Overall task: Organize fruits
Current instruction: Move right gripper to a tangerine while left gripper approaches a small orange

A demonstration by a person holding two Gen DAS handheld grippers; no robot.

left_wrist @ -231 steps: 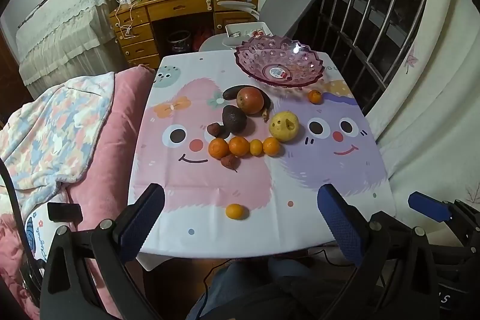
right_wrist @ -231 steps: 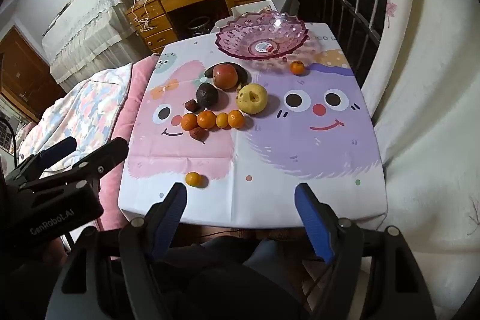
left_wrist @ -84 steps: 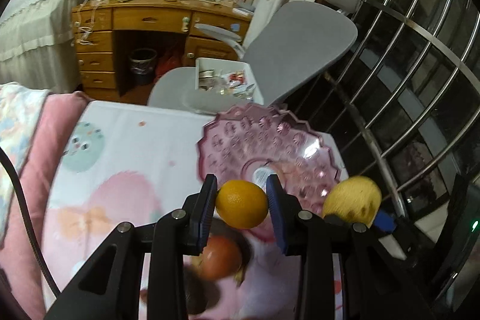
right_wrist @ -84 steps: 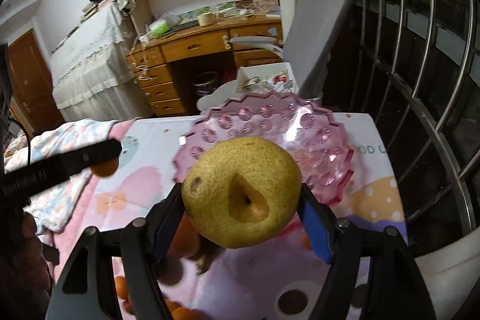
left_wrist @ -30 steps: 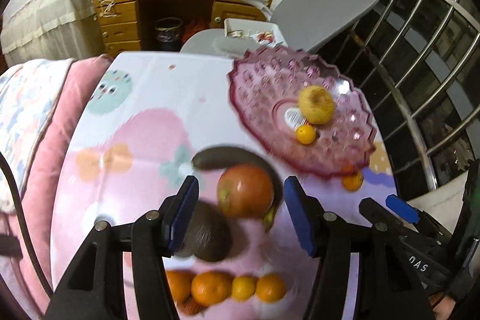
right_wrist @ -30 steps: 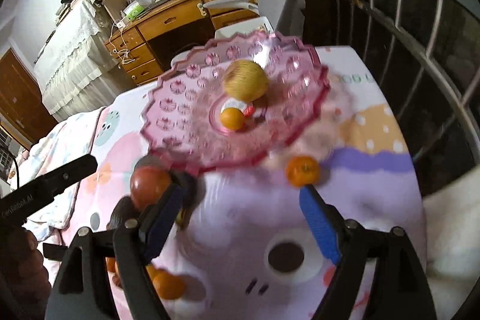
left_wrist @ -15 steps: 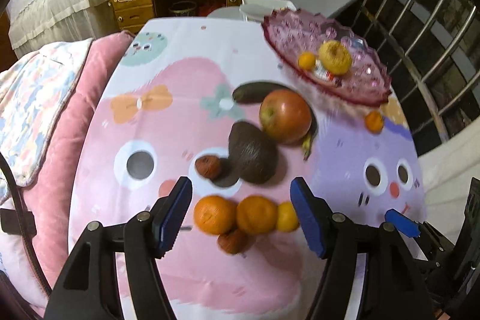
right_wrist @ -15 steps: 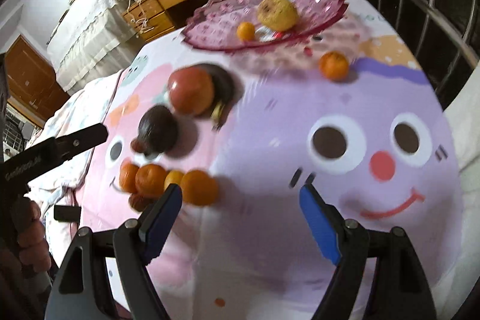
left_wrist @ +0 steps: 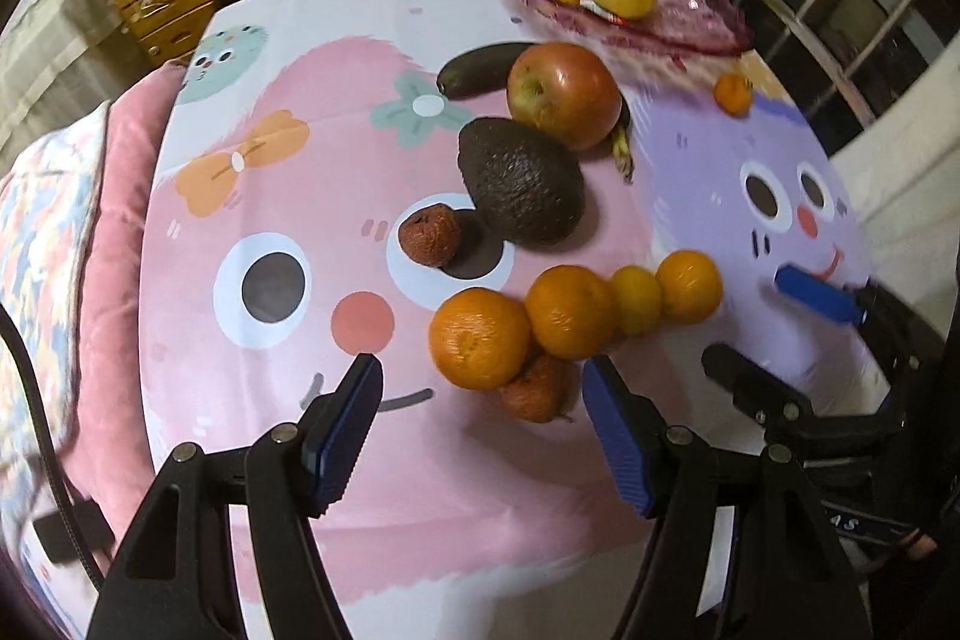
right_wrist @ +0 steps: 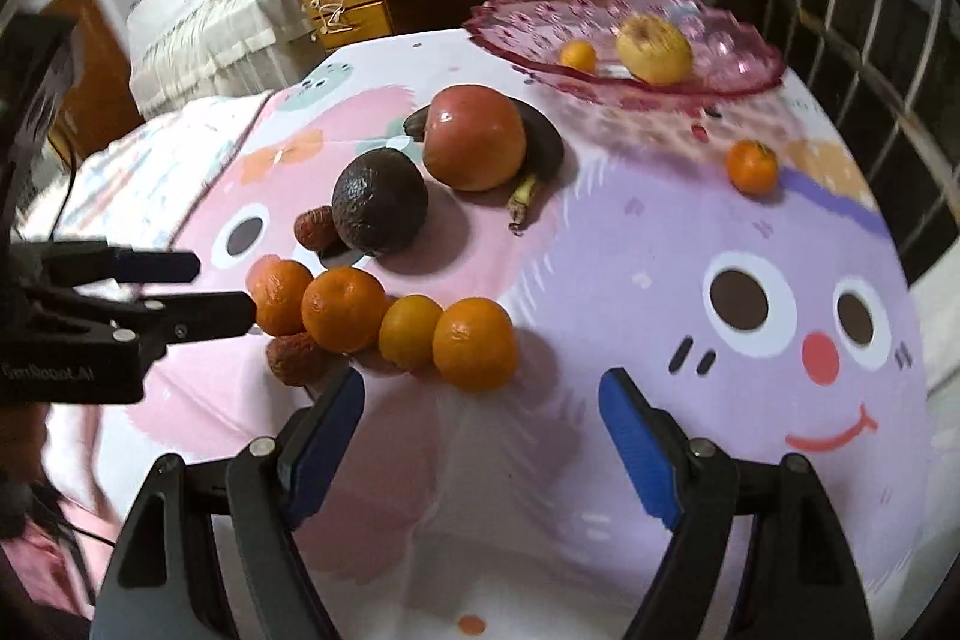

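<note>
- A cartoon-print tablecloth [left_wrist: 288, 196] spreads ahead of both claws, with fruit clustered at mid-table and a pink glass bowl [right_wrist: 738, 58] at the far side, well beyond either claw.
- The bowl holds a yellow pear [right_wrist: 654, 47] and a small orange [right_wrist: 578, 56]; the rest of the fruit waits on the cloth, so the sorting looks only begun.
- The left gripper [left_wrist: 480, 400] stands wide open and empty, low over the cloth, its blue pads flanking the nearest orange [left_wrist: 480, 337] and a wrinkled brown fruit [left_wrist: 536, 388] just ahead.
- The right gripper [right_wrist: 480, 412] is likewise spread and empty, with the end orange [right_wrist: 474, 343] of a touching row of four directly before it.
- Farther ahead lie a red apple [left_wrist: 564, 94] resting on a dark banana [left_wrist: 480, 67], and a pebbled avocado [left_wrist: 521, 181] with a second wrinkled fruit [left_wrist: 429, 235] beside it.
- A lone mandarin [right_wrist: 751, 166] sits far ahead and to the right, near the bowl.
- Risk: the oranges are packed tight, so a closing pad may catch a neighbour and set round fruit rolling toward the table edge.
- Risk: both claws converge on one row and could collide.
- Risk: the wrinkled fruit tucked under the left orange could be pinched with it.
</note>
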